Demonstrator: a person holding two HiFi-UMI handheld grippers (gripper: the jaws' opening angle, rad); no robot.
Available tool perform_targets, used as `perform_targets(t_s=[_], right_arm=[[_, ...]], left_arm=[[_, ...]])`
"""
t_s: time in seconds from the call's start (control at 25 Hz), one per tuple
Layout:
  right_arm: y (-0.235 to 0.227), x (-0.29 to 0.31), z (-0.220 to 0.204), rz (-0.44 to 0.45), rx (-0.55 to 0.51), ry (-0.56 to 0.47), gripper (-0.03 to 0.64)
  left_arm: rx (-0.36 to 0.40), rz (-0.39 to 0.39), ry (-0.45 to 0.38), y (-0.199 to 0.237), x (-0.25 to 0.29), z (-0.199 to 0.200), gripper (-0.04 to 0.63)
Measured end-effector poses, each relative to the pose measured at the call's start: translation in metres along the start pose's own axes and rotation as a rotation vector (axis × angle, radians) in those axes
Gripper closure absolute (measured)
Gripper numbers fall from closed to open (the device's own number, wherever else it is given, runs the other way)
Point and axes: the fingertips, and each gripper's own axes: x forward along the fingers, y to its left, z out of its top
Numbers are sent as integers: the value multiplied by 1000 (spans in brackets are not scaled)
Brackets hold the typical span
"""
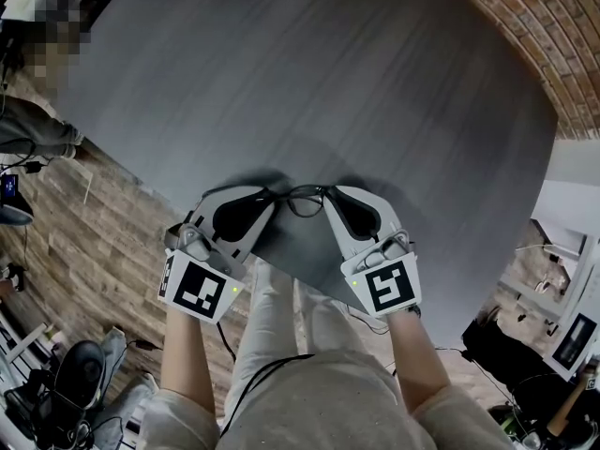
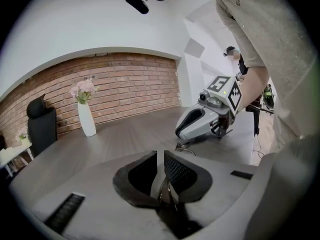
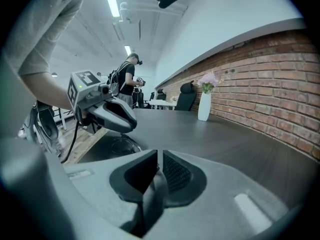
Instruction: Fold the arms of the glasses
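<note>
Thin dark-rimmed glasses [image 1: 305,199] with round lenses at the near edge of the grey wood-grain desk [image 1: 328,82]; tongs of the left gripper [image 1: 270,202] and right gripper [image 1: 329,201] each clamp narrowly on a slim arm.

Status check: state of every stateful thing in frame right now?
left gripper: shut on glasses
right gripper: shut on glasses
glasses: held between both grippers near the table's front edge; can't tell if the arms are folded
vase: upright, flowers in it
</note>
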Motion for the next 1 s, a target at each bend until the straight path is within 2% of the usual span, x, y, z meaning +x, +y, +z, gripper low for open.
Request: perform_targets(t_s=[0.16, 0.32, 0.4, 0.52, 0.84, 1.0], right_arm=[[-1, -1, 5, -2, 14, -21, 581], [-4, -5, 12, -13, 46, -45, 586], [-8, -8, 15, -21, 61, -53, 616], [-13, -13, 21, -28, 78, -68, 617], [-26, -26, 53, -43, 83, -141, 617], [-37, -34, 76, -56, 62, -216, 618]], left_arm=[[-63, 51, -66, 13, -11, 4, 554], [-102, 96, -79, 23, -19, 0, 554], [-147, 121, -85, 27, -22, -1, 554], [-216, 162, -96, 33, -27, 0, 555], [-281, 296, -148, 52, -49, 20, 595], [-306, 352, -204, 64, -64, 38, 597]])
